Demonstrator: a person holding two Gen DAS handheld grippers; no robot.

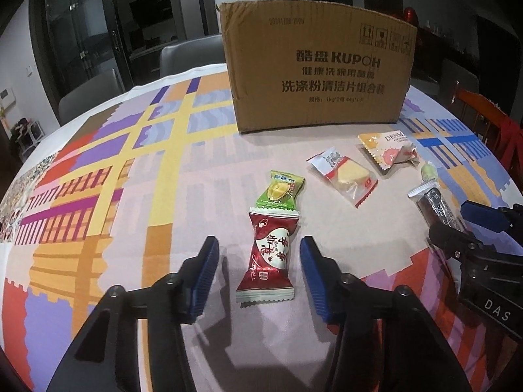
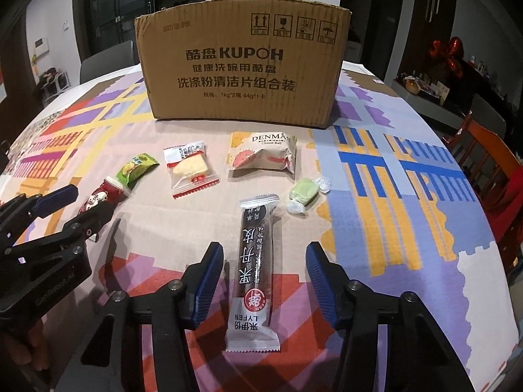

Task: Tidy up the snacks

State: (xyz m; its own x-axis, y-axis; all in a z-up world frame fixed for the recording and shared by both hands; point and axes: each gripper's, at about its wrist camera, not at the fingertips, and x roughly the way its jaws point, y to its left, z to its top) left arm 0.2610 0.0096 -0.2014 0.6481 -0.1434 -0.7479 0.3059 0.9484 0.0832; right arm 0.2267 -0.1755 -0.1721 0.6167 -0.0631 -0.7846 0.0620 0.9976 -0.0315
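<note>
Snacks lie lengthwise between parted, empty pads: red foil candy packet [image 1: 266, 256] in left tool [image 1: 260, 272], dark fruit-leather bar [image 2: 255, 268] in right tool [image 2: 264, 277].

Cardboard box [image 2: 242, 68] reads KUPOH, pastry packet [image 2: 263, 156] DENMAS Cheese Ball, dark bar [image 2: 255, 271] LYFEN

Both tools are held tilted downward, side by side. The left tool [image 1: 260, 258] is seen with its blue pads apart, nothing pressed between them. The right tool [image 2: 264, 263] is likewise kept parted, its pads clear of contact on either side.
</note>
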